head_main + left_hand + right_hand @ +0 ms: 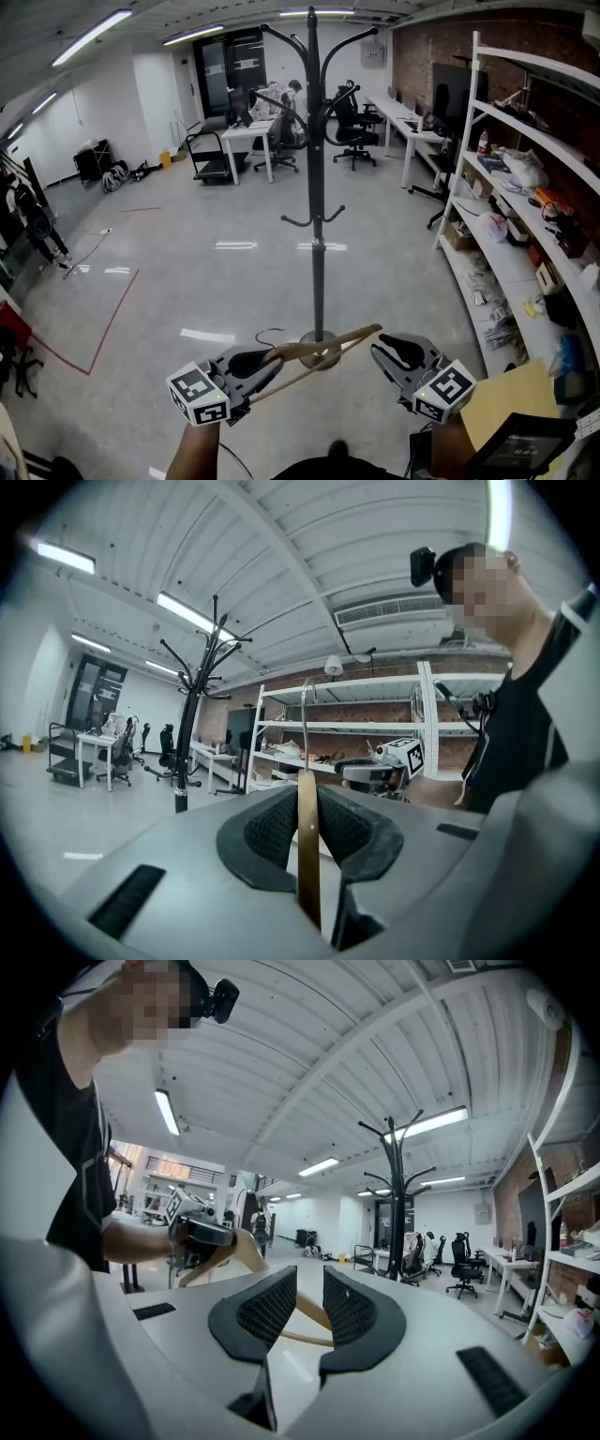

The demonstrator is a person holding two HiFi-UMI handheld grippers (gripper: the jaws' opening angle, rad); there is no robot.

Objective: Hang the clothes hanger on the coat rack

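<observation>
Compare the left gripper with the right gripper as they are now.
The left gripper is shut on the wooden hanger; the right gripper holds nothing. The left gripper's jaws press the wood; the right gripper's stand apart, with the hanger's end beyond them. Both are grey with black jaws.

Ahead — coat rack point(315, 187); left hand-held gripper point(267, 360) clamps wooden hanger point(314, 348).

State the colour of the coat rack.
The coat rack is dark grey; head view shows it best.
</observation>
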